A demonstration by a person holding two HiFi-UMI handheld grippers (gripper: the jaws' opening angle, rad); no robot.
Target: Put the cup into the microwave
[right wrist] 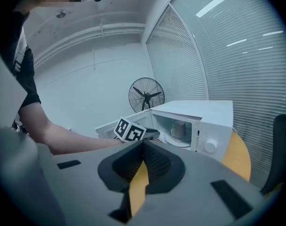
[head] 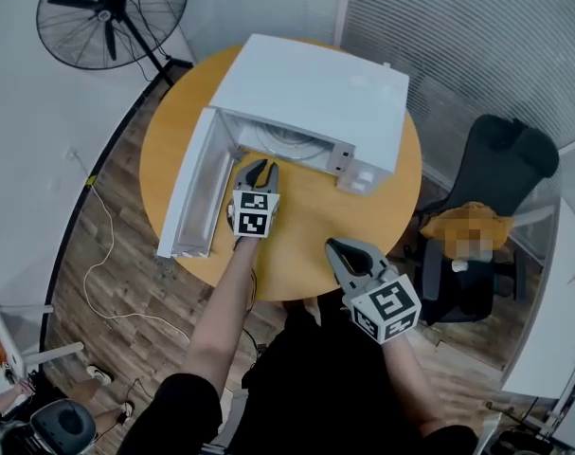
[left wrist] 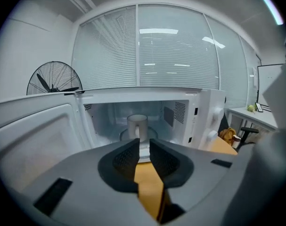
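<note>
A white microwave (head: 315,93) stands on the round wooden table (head: 296,259) with its door (head: 197,197) swung open to the left. The pale cup (left wrist: 137,125) stands upright on the turntable inside, handle toward me; it also shows as the cup (right wrist: 179,130) in the right gripper view. My left gripper (head: 260,166) hovers just in front of the opening, jaws a little apart and empty, short of the cup (left wrist: 143,142). Over the table's near edge, my right gripper (head: 336,245) is shut on nothing (right wrist: 142,147).
A standing fan (head: 112,12) is at the back left on the floor. A black office chair (head: 495,188) with something orange on its seat stands to the right. A white cable (head: 107,254) trails over the wooden floor on the left.
</note>
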